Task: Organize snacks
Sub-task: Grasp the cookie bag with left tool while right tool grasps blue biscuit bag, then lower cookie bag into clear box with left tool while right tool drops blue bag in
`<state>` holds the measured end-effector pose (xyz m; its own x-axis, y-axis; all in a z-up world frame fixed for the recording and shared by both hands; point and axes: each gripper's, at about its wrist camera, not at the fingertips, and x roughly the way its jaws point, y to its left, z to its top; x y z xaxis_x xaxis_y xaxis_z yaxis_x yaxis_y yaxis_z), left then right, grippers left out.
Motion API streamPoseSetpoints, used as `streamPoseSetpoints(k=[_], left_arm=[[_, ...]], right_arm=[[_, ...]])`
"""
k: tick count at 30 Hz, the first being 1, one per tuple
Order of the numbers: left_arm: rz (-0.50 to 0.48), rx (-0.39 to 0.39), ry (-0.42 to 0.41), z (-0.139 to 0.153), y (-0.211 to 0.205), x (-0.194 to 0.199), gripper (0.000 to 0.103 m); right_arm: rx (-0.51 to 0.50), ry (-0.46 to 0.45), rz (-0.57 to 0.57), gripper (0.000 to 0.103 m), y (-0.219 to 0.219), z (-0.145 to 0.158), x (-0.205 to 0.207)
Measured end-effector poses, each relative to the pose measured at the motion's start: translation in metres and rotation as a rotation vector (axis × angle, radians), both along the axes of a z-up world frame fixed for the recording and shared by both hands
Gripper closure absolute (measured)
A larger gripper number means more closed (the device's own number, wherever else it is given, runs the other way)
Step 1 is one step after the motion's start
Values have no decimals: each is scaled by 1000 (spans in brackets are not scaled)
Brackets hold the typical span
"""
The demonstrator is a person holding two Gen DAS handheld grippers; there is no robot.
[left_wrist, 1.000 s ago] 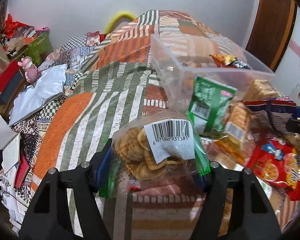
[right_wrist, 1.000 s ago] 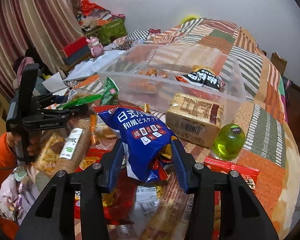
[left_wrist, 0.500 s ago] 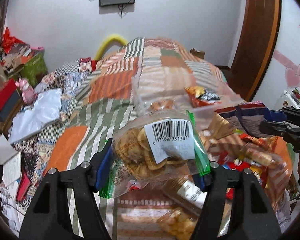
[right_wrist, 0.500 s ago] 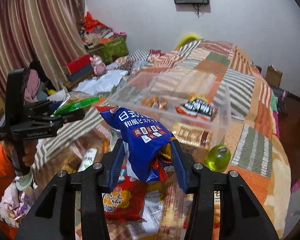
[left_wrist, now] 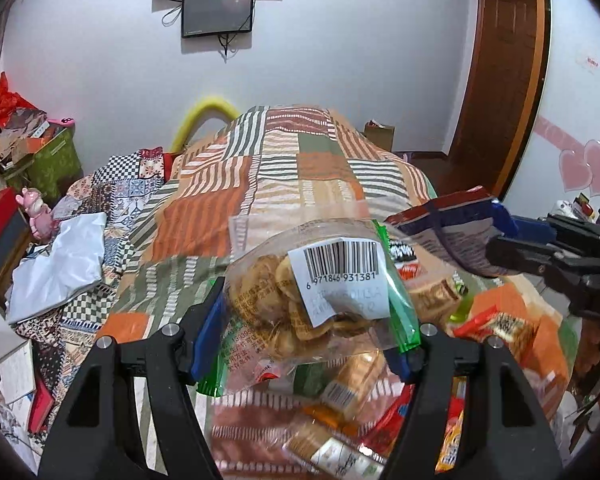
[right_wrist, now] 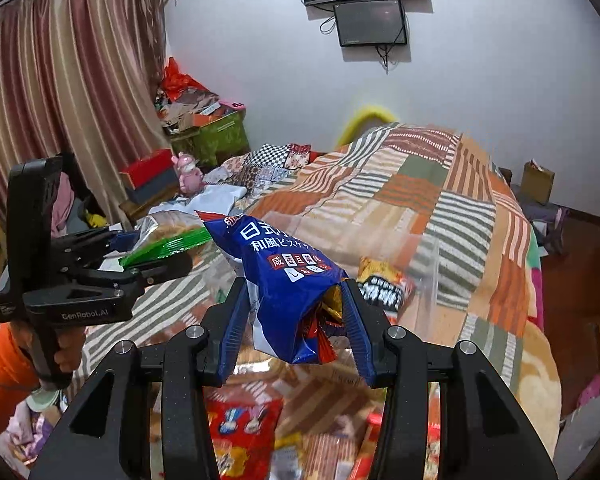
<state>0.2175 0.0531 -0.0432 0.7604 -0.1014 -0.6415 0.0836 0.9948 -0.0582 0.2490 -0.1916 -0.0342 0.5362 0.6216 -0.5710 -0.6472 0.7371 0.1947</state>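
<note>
My left gripper (left_wrist: 308, 332) is shut on a clear bag of biscuits (left_wrist: 300, 300) with green edges and a barcode label, held above the bed. My right gripper (right_wrist: 296, 320) is shut on a blue snack bag (right_wrist: 288, 276) with Japanese print, also held up. Each gripper shows in the other's view: the right one (left_wrist: 556, 256) with the blue bag (left_wrist: 452, 228) at the right, the left one (right_wrist: 112, 260) with the green-edged bag (right_wrist: 168, 242) at the left. A clear plastic bin (right_wrist: 430, 276) lies ahead with an orange and black packet (right_wrist: 384, 284) inside. Loose snack packets (right_wrist: 240, 432) lie below.
A patchwork quilt (left_wrist: 300, 168) covers the bed. A white plastic bag (left_wrist: 60, 264) and a pink toy (left_wrist: 36, 216) lie at its left side. Boxes and clutter (right_wrist: 204, 128) stand by the curtain. A wooden door (left_wrist: 496, 80) is at the right.
Both grippers have risen with their bags and tilted up. The bin and the snack pile now sit lower in both views, and more of the wall shows.
</note>
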Motion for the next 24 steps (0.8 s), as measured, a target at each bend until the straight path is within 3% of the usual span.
streamPoseSetpoints(k=[13, 24], left_arm=[[15, -45, 108, -39, -4, 72, 36], [30, 15, 187, -70, -9, 126, 36]], right_arm=[[-58, 57, -38, 60, 14, -28, 52], [-156, 70, -58, 60, 33, -50, 93]])
